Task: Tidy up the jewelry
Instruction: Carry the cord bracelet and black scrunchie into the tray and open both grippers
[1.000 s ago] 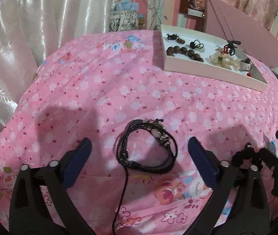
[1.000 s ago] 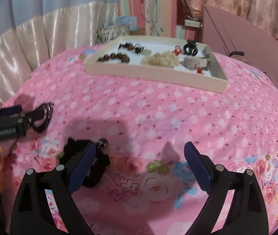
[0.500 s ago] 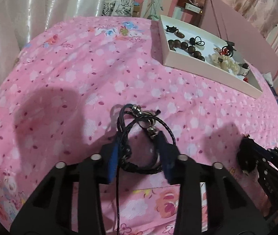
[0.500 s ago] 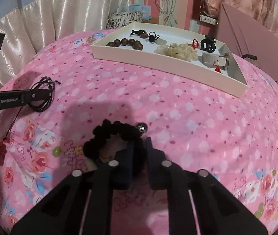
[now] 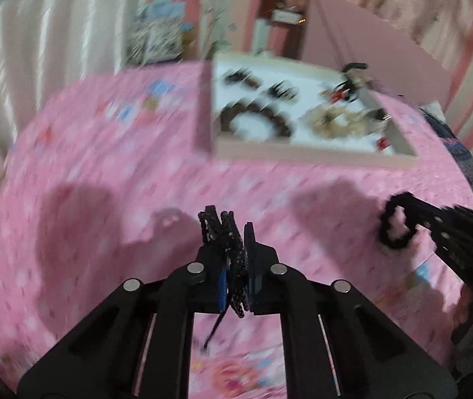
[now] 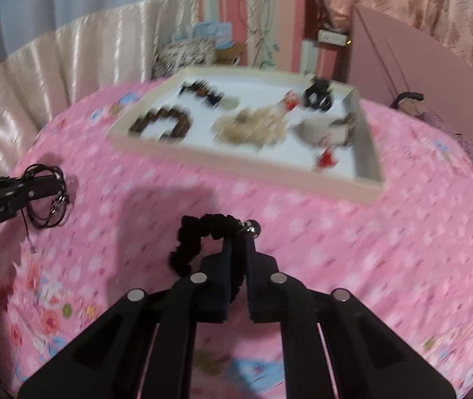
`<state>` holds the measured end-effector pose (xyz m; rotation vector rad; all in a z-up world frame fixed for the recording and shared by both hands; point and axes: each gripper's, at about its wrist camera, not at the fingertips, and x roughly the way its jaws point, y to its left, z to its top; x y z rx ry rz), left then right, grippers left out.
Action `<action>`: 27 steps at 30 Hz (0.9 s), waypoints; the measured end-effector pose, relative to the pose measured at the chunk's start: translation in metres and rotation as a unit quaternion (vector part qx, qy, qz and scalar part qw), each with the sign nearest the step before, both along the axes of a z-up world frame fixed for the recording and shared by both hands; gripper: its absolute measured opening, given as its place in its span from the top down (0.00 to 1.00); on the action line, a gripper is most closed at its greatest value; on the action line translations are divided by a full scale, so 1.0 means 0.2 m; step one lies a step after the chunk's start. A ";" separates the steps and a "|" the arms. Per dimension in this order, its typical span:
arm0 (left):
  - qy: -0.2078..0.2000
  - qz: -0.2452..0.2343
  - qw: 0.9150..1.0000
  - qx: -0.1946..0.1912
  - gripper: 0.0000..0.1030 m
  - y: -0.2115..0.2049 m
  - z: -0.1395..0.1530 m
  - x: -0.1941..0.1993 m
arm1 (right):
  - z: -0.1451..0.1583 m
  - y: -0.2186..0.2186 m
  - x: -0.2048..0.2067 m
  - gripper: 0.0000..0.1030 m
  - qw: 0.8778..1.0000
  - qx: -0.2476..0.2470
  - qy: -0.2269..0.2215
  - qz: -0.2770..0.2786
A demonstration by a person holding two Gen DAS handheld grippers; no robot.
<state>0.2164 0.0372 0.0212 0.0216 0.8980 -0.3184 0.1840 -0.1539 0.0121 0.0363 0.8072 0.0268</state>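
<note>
L gripper [image 5: 233, 232]: jaws have just been closing and now pinch a black cord bracelet [image 5: 228, 242], its loops bunched upright betw. the pads, one thin cord end dangling below; in the R wrist view the bracelet hangs clear of the sheet. R gripper [image 6: 238, 236]: jaws pressed together on a black scrunchie [image 6: 200, 232], w/ a small metal bead [image 6: 253, 227] at the tips; the loop sticks out to the left of the jaws and looks lifted off the bed, though blur makes that hard to judge. Both sit over the near part of the bed [image 6: 369, 266], which has a pink floral sheet. Toward the far edge lies a shallow tray [image 6: 246, 166], white inside, holding brown beads [image 6: 166, 121], a pale tangled piece [image 6: 253, 126], a black clip [image 6: 318, 94] & small red bits; detail blurred. Beyond the bed: cream curtain [image 6: 70, 63], pink board [image 6: 419, 76].
</note>
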 end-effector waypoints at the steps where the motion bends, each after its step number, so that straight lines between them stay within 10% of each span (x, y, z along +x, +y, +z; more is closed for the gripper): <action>1: -0.006 -0.008 1.000 -0.001 0.94 -0.03 0.03 0.01 | 0.02 -0.02 0.02 0.93 1.000 -0.001 -0.005 -0.004; 10: -0.034 -0.062 0.997 -0.029 0.94 -0.38 0.23 0.35 | 0.20 -0.20 0.27 0.93 0.998 -0.012 -0.043 -0.034; 27: 0.067 -0.053 0.995 -0.052 0.93 -0.53 -0.13 0.69 | -0.03 -0.38 0.51 0.90 0.997 0.022 0.029 -0.074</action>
